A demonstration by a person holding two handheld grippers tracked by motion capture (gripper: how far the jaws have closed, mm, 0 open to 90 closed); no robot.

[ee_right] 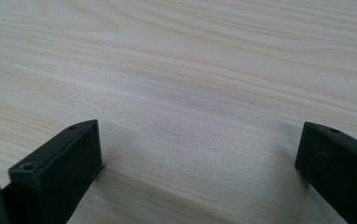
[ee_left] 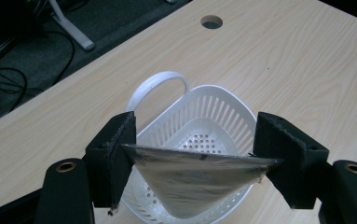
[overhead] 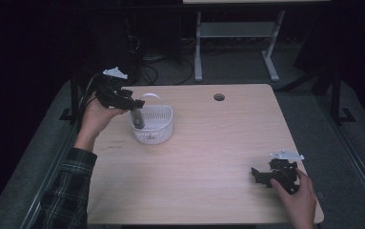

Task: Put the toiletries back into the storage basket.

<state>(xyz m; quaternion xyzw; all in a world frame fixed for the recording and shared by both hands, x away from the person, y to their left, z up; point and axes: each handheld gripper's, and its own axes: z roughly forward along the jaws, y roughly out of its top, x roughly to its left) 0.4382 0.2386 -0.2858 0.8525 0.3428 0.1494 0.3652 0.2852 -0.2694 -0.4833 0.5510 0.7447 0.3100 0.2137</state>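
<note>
Your left gripper (overhead: 133,104) is clamped on a silvery foil pouch (ee_left: 199,179), its two black pads pressing the pouch's top edge from either side so that the edge runs taut between them. In the left gripper view the pouch hangs down in a narrowing wedge, its lower end inside the white slotted basket (ee_left: 213,105), directly over the perforated floor; whether the tip touches that floor you cannot tell from here. From above, the pouch (overhead: 137,118) shows as a dark grey strip dipping over the basket's left rim. The basket (overhead: 158,125) stands on the far left part of the light wooden table (overhead: 208,157), with its looped handle on the far side, and the round cable hole (overhead: 219,97) lies to its right near the far edge. Your right gripper (overhead: 262,177) rests low at the near right corner of the table, well apart from the basket, its jaws spread wide with only bare wood between them.
</note>
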